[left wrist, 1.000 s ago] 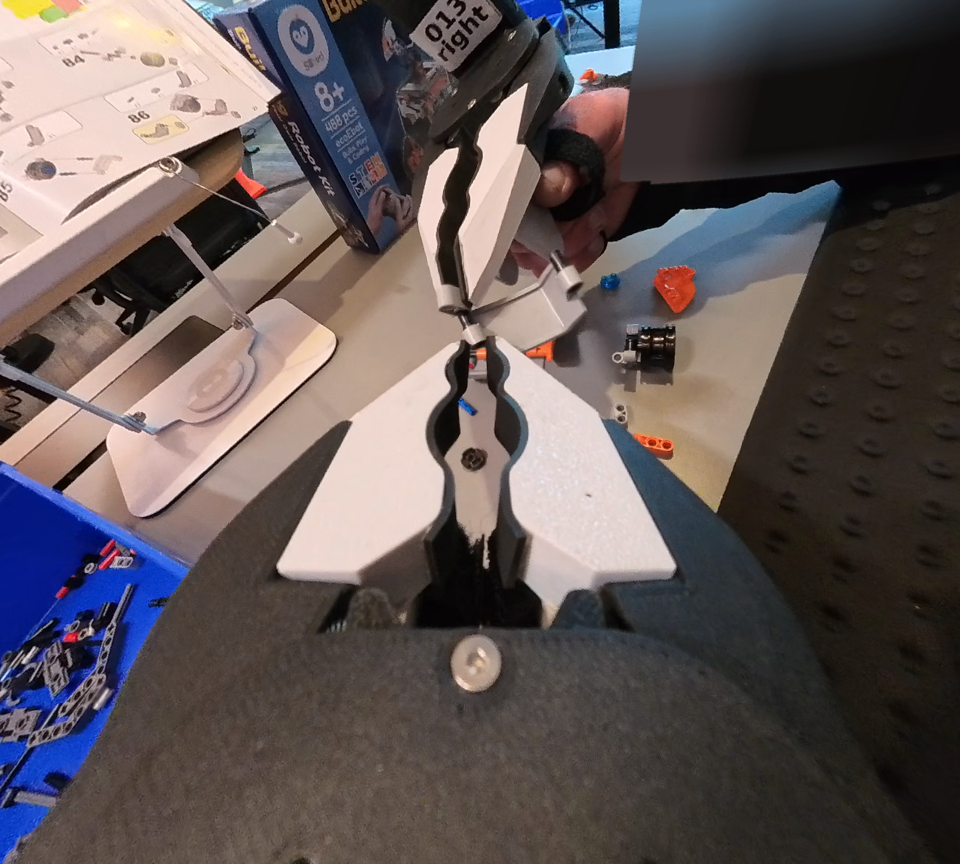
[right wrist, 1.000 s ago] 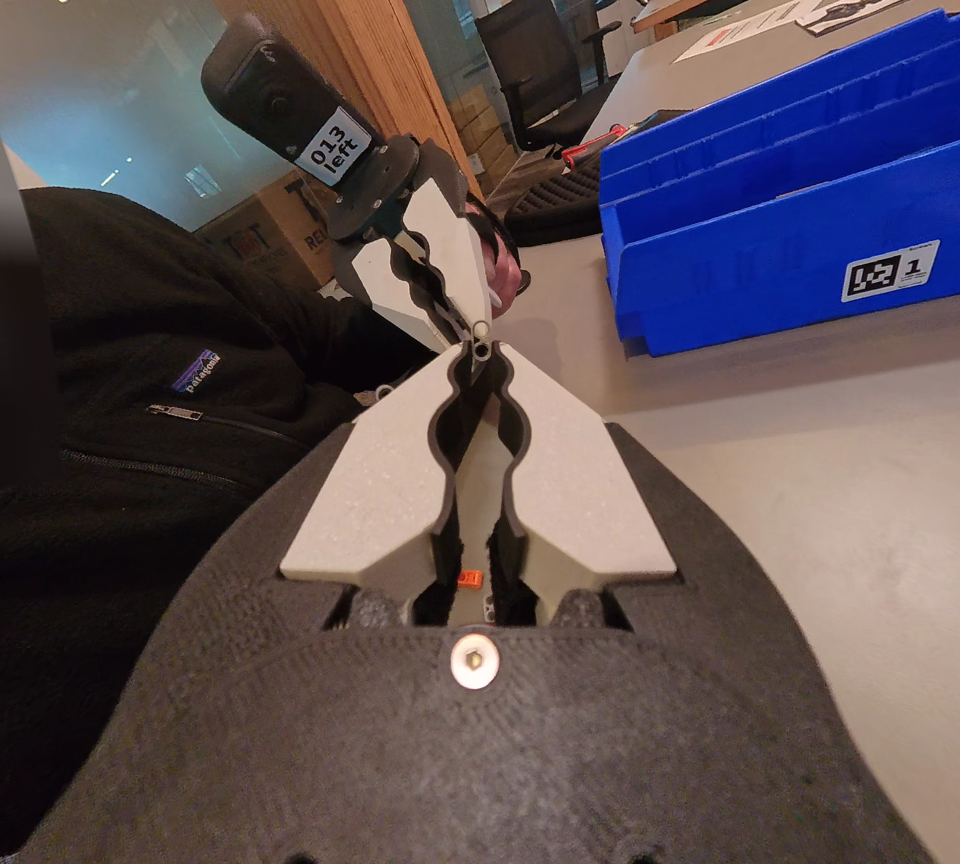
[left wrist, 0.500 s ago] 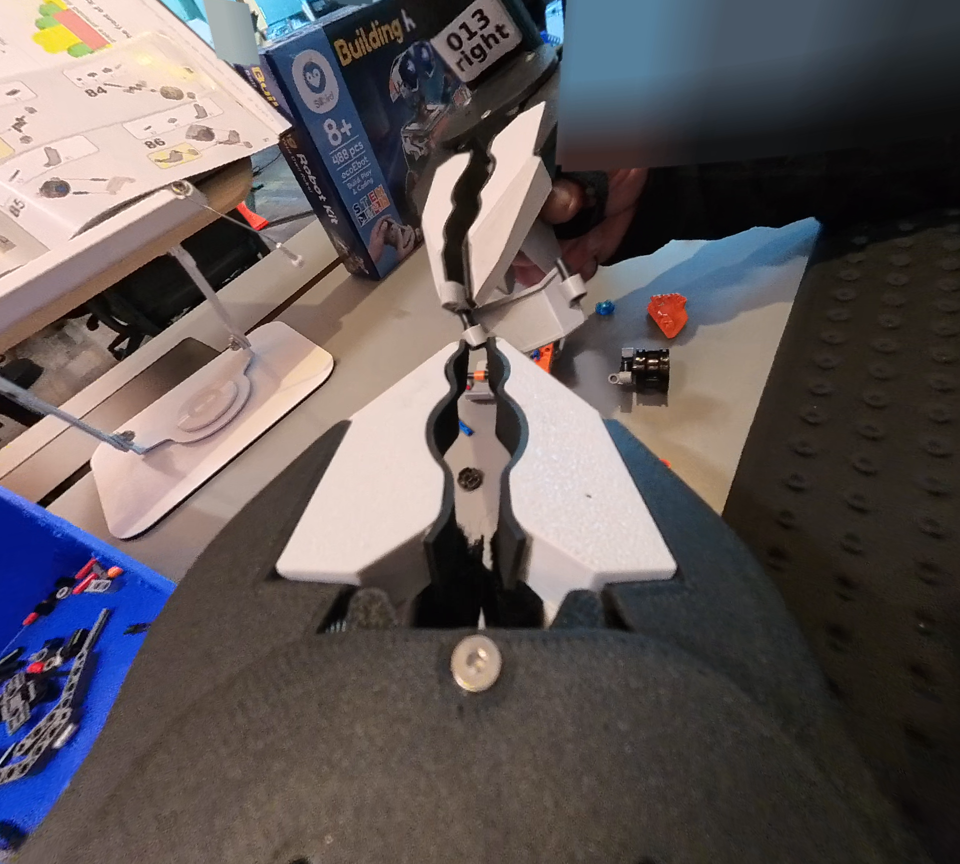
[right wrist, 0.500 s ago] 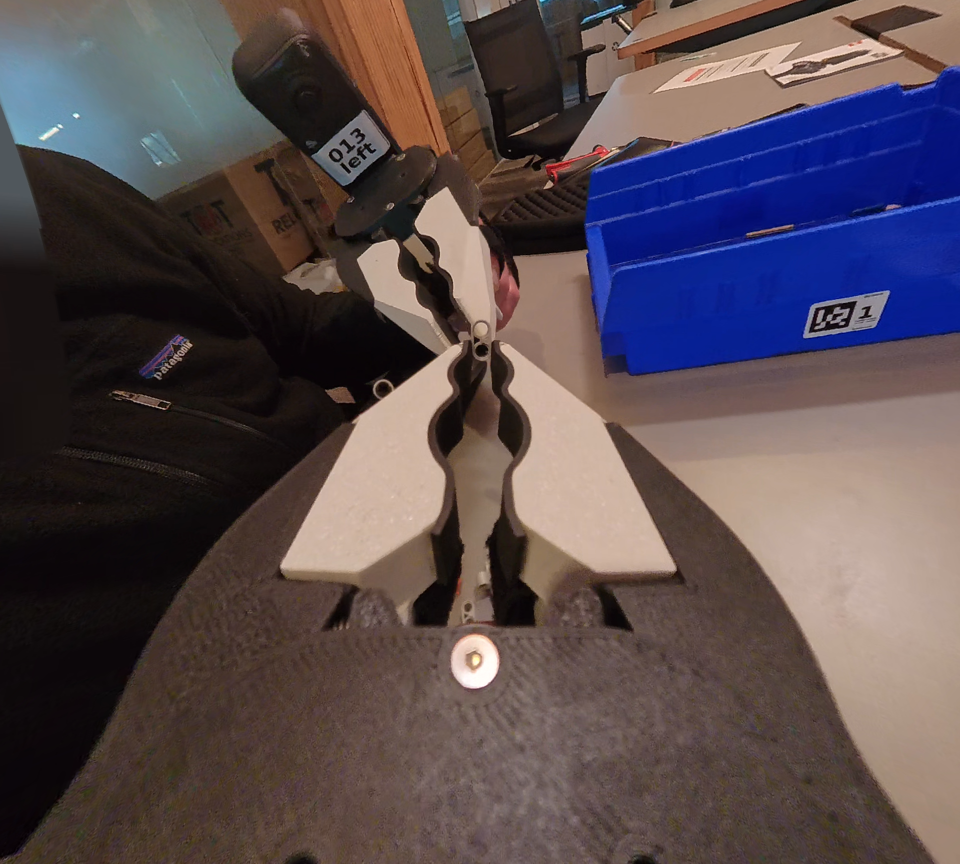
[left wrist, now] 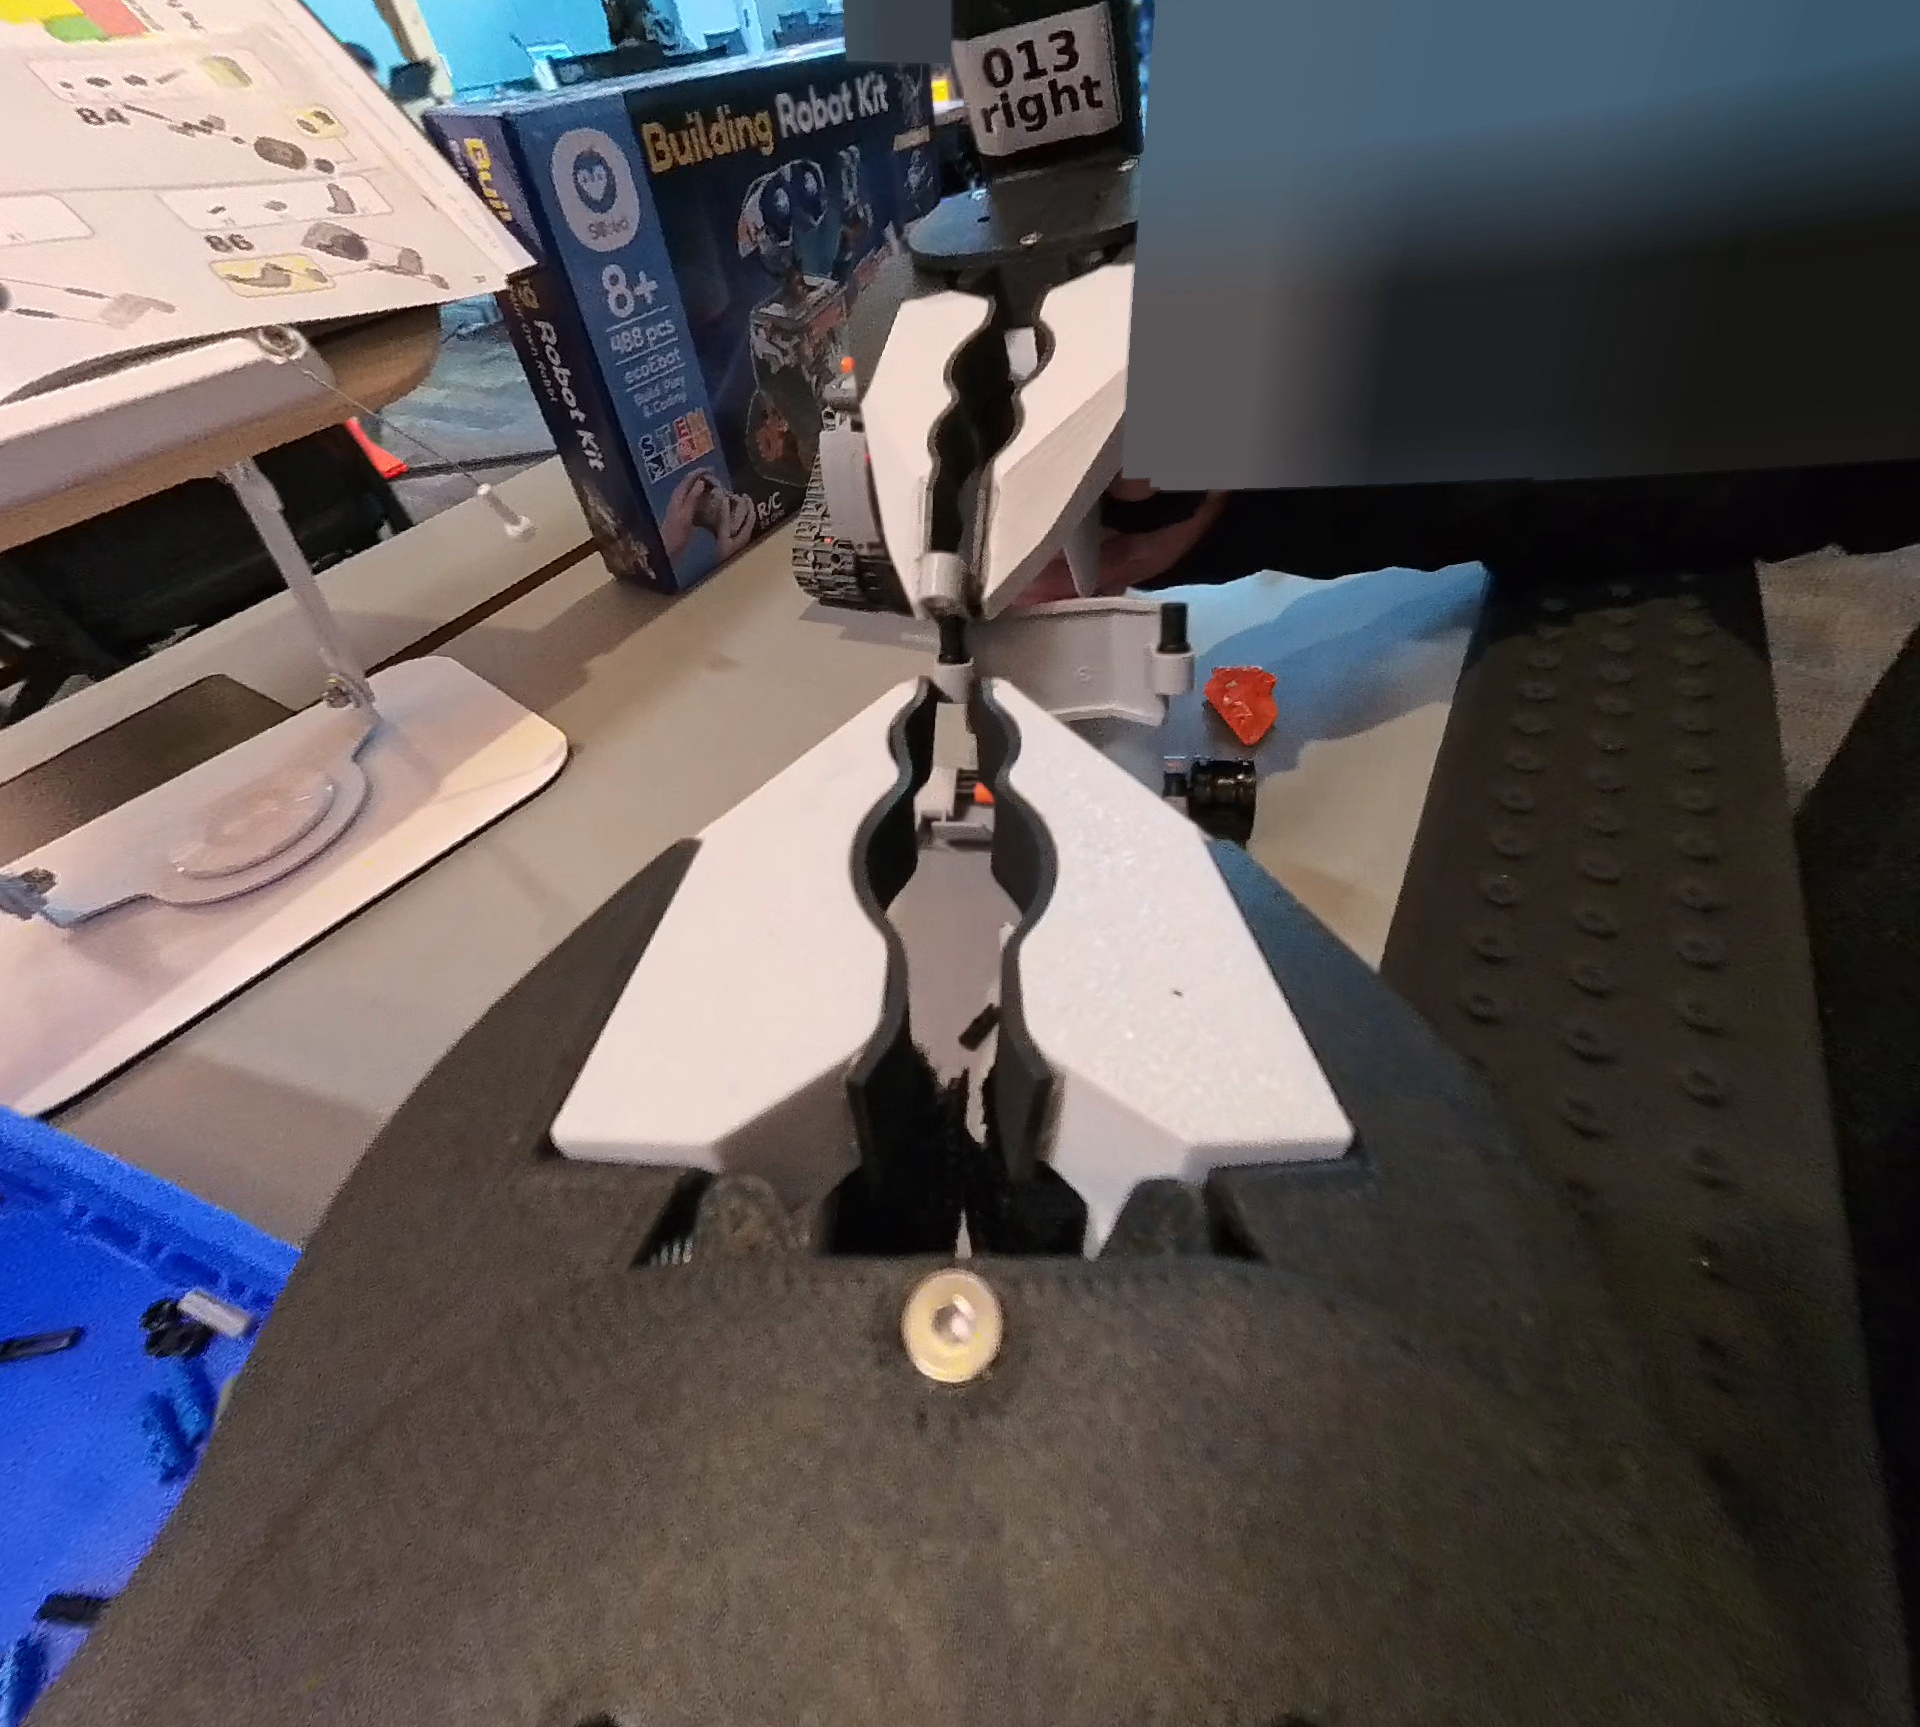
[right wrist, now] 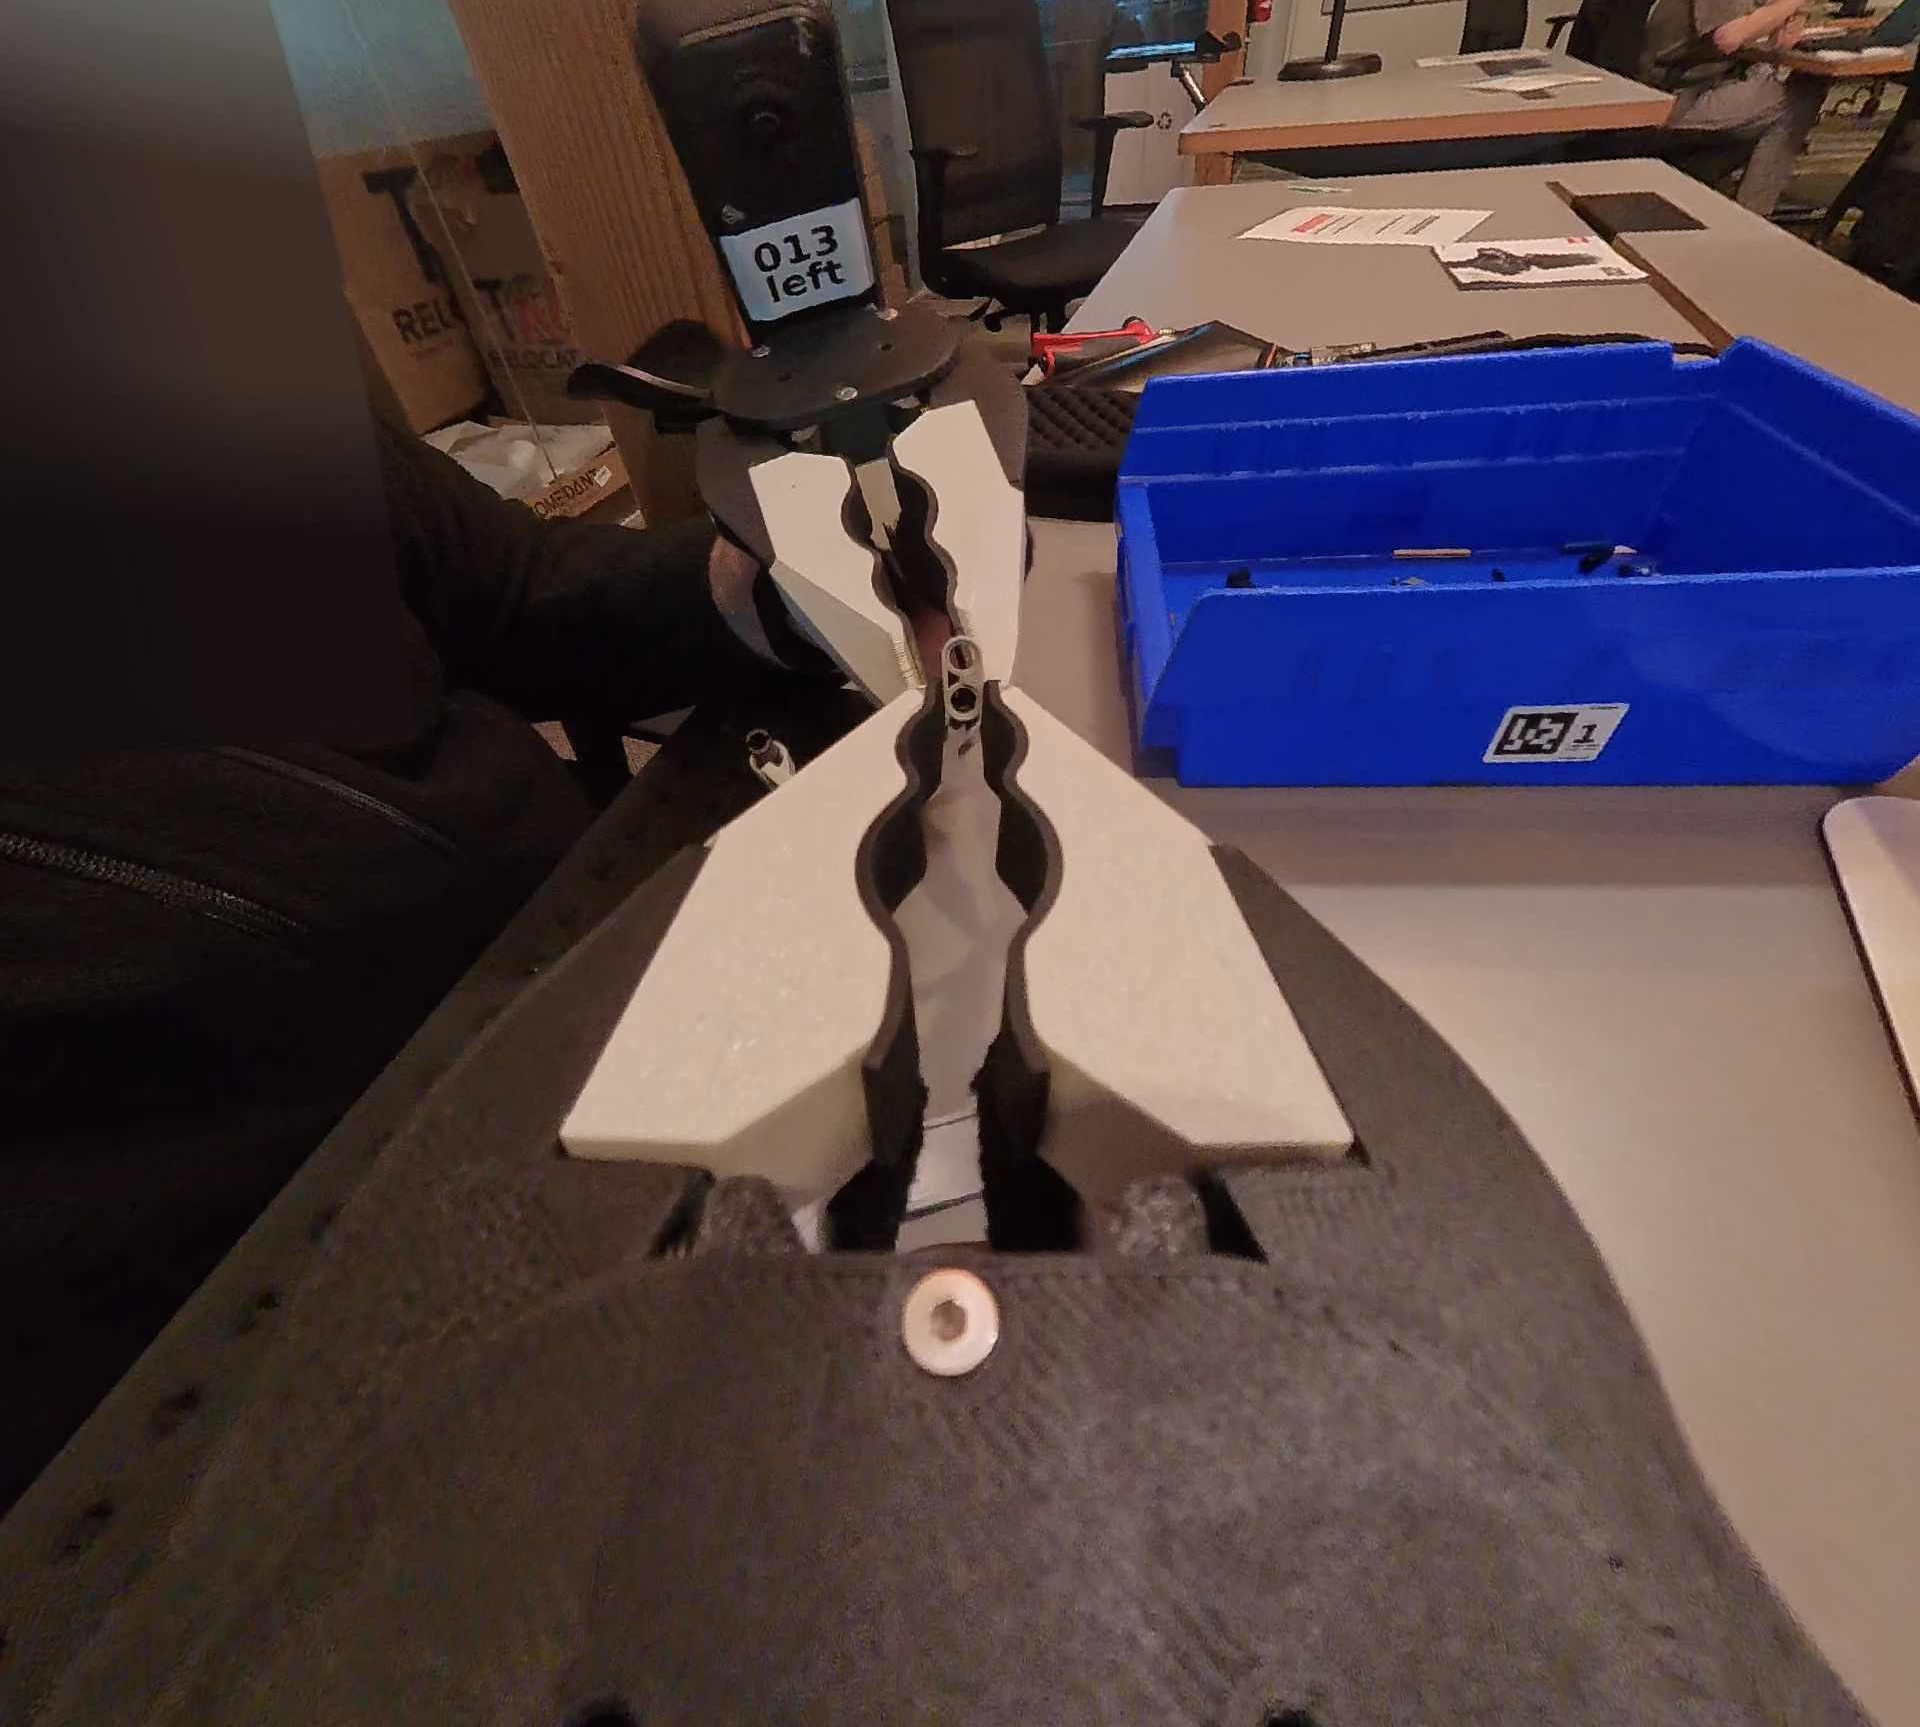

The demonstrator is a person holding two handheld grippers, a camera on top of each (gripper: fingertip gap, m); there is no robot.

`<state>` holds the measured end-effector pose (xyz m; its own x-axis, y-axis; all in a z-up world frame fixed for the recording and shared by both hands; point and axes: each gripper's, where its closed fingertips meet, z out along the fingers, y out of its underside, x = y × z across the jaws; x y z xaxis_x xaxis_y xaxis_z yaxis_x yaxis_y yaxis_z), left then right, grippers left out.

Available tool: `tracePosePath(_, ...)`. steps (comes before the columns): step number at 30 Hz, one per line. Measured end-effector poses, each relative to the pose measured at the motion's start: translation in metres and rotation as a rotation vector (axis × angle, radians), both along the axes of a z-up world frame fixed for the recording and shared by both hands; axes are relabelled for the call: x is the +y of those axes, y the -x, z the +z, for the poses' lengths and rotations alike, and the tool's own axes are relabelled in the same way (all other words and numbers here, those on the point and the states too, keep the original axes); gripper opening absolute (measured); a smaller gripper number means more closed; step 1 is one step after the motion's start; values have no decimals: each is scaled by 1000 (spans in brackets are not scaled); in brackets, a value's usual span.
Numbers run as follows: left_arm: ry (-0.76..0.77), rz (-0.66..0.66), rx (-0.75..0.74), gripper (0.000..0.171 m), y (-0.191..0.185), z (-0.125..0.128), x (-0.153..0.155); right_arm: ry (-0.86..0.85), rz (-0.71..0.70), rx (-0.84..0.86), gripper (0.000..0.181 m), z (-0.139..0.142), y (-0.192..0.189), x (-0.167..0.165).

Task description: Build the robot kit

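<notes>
My left gripper (left wrist: 951, 690) and my right gripper (left wrist: 948, 605) stand tip to tip above the grey table (left wrist: 644, 638). The left is shut on a small grey connector (left wrist: 951, 676). A short black pin (left wrist: 951, 638) bridges the gap to a grey sleeve (left wrist: 940, 581) pinched in the right gripper's tips. That sleeve belongs to a light grey curved panel piece (left wrist: 1081, 675), which hangs to the right of the tips. In the right wrist view my right gripper (right wrist: 961, 695) is shut, with a grey holed connector (right wrist: 961, 675) at its tips against the left gripper (right wrist: 920, 664).
A blue kit box (left wrist: 707, 327), a tracked model (left wrist: 842, 524), an instruction booklet (left wrist: 208, 119) on a metal stand (left wrist: 260, 825), an orange piece (left wrist: 1242, 706), a black wheel part (left wrist: 1221, 784), a black foam mat (left wrist: 1610, 846). Blue parts bins (left wrist: 104, 1365) (right wrist: 1507, 586). A person sits far back (right wrist: 1745, 15). My two grippers' fingertips are within a few centimetres of each other. My left tips are roughly 20 cm from the orange piece (left wrist: 1242, 706).
Both grippers have turned while staying tip to tip: the right one now stands upright in the left view. The panel piece has swung to the right. Both views look higher into the room.
</notes>
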<state>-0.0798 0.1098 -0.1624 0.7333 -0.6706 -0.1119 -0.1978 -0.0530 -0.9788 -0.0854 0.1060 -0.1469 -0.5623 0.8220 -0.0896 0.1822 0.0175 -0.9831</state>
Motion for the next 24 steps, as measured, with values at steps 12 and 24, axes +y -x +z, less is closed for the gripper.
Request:
tracePosePath(12,-107,103,246,3,0,-6,3,-75,15,-50,4,-6,-3,-4)
tracePosePath(24,-29,206,434,3,5,-32,13,-364,-109,-182,4,-32,1,9)
